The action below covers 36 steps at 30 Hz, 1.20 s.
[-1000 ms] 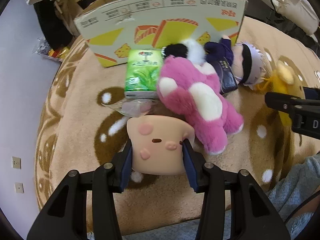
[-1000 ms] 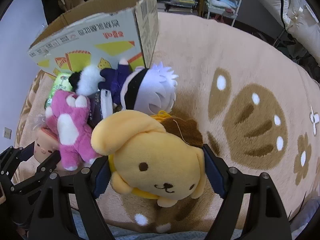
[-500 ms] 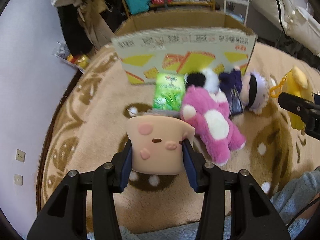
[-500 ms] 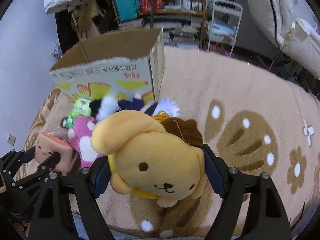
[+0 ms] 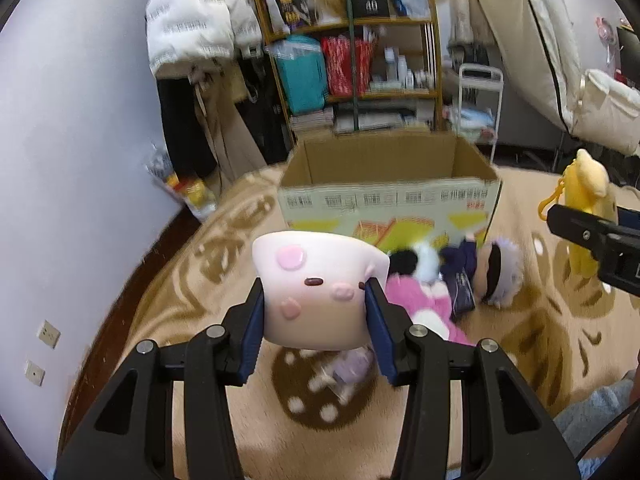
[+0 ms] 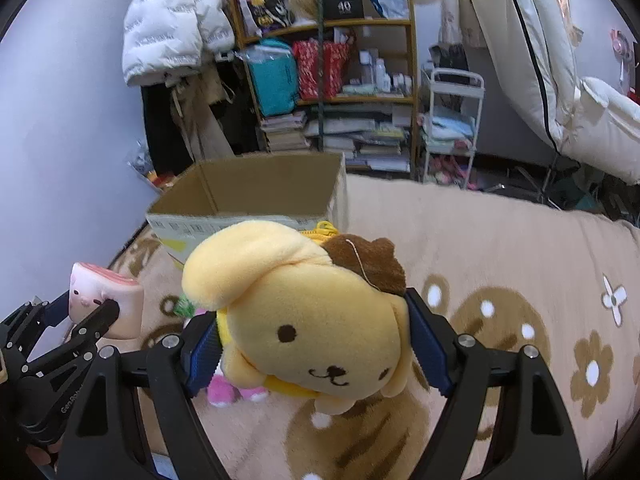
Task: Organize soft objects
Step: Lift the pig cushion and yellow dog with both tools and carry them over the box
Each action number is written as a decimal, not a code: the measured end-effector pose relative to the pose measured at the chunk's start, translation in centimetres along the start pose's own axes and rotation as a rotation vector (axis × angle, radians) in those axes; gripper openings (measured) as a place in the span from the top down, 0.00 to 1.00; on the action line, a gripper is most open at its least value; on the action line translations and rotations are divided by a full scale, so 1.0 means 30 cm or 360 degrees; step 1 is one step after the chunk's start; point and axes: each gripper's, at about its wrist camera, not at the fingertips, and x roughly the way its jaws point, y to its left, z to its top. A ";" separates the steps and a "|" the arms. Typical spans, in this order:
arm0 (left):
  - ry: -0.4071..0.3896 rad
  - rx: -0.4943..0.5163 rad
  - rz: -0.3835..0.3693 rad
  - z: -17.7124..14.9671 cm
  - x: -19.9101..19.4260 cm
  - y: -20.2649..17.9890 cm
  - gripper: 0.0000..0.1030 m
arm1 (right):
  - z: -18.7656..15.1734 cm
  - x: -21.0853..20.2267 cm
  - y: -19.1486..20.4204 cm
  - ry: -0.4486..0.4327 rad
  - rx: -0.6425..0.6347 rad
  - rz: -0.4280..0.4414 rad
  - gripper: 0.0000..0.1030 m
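A pale pink squishy block [image 5: 316,292] with a small drawn face, rosy cheek spots and a flared upper edge is clamped between the blue pads of the left hand-held gripper [image 5: 315,312] and is held in the air above the patterned beige carpet [image 5: 224,408]. A yellow dog plush [image 6: 316,320] with a brown beret, a floppy ear and a stitched smile is clamped in the right hand-held gripper [image 6: 316,344], its jaws set wide around the head, likewise clear of the carpet.

In the left wrist view, the toys left on the carpet are shown: a pink plush [image 5: 420,308] and a doll with white hair and a dark band over its eyes [image 5: 496,276], lying just in front of the open cardboard box [image 5: 390,200] (the image there is blurred). From the right wrist view, most of these are hidden behind the dog plush, and only pink feet are seen below it. A red-streaked top face of the squishy block is seen only from that side.

The block is held with its face toward the camera and its wider end up. The dog plush faces the camera with the beret uppermost; in the left wrist view its body is seen hanging roughly upright, a yellow clip at its top.
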 end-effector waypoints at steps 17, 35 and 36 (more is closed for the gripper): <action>-0.0237 0.0085 0.0021 0.097 -0.046 -0.004 0.55 | 0.125 -0.039 -0.008 -0.0167 0.0057 0.0157 0.17; -0.0463 0.0074 0.0116 0.307 -0.019 0.040 0.55 | 0.294 0.005 0.052 -0.0348 -0.0128 0.0108 0.17; -0.0466 0.0065 0.0113 0.320 -0.014 0.041 0.55 | 0.305 0.013 0.054 -0.0353 -0.0135 0.0110 0.17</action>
